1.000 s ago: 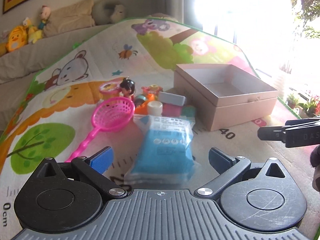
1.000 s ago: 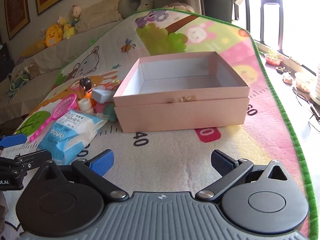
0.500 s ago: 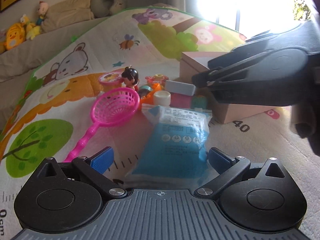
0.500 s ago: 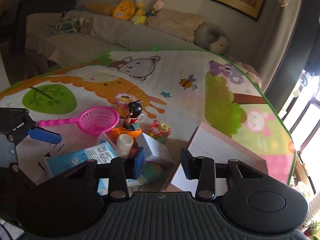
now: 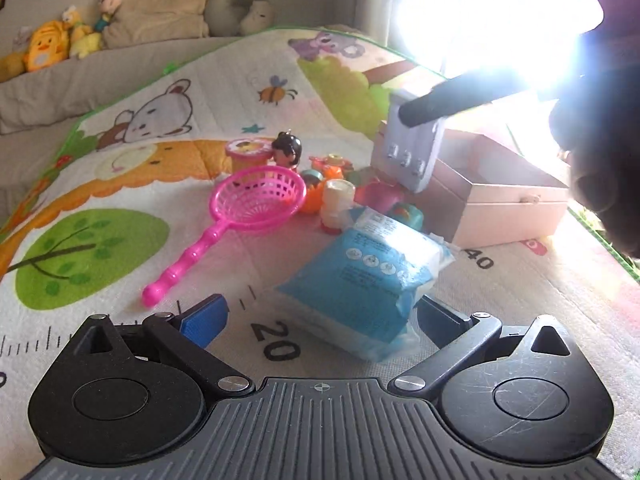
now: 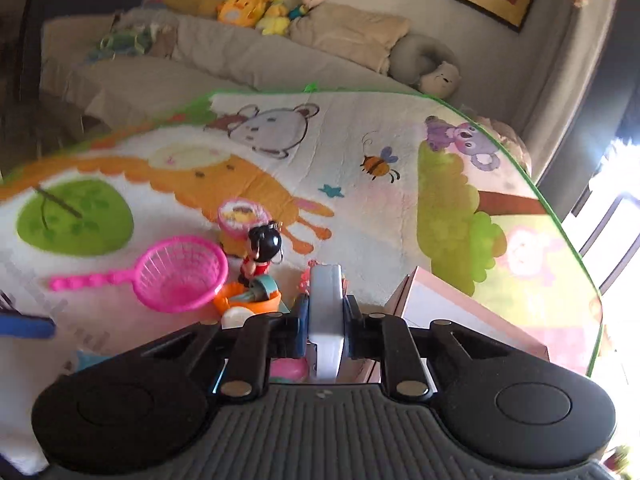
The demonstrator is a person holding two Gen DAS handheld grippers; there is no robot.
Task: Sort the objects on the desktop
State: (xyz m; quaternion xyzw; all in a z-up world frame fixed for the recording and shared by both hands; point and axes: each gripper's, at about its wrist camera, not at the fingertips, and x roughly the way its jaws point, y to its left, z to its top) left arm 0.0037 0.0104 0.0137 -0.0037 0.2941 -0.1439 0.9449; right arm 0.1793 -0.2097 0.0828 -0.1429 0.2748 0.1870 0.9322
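My right gripper (image 6: 326,320) is shut on a flat pale grey-white case (image 6: 326,312) and holds it edge-up above the toy pile. In the left wrist view the case (image 5: 412,152) hangs from the right gripper's dark fingers (image 5: 448,100), just left of the open pink box (image 5: 504,208). My left gripper (image 5: 320,316) is open and low over the mat, with a blue tissue pack (image 5: 368,276) lying between its fingers, nearer the right one.
A pink toy net (image 5: 256,200), a black-haired doll (image 5: 286,152), a white bottle (image 5: 336,204), an orange cup (image 6: 248,300) and small toys lie clustered on the play mat (image 5: 120,208). The pink box corner (image 6: 460,320) shows beside the case. A sofa with plush toys (image 6: 256,4) stands behind.
My right gripper has shut on the grey-white case and lifted it off the pile. My left gripper has shifted slightly and stays open by the tissue pack.
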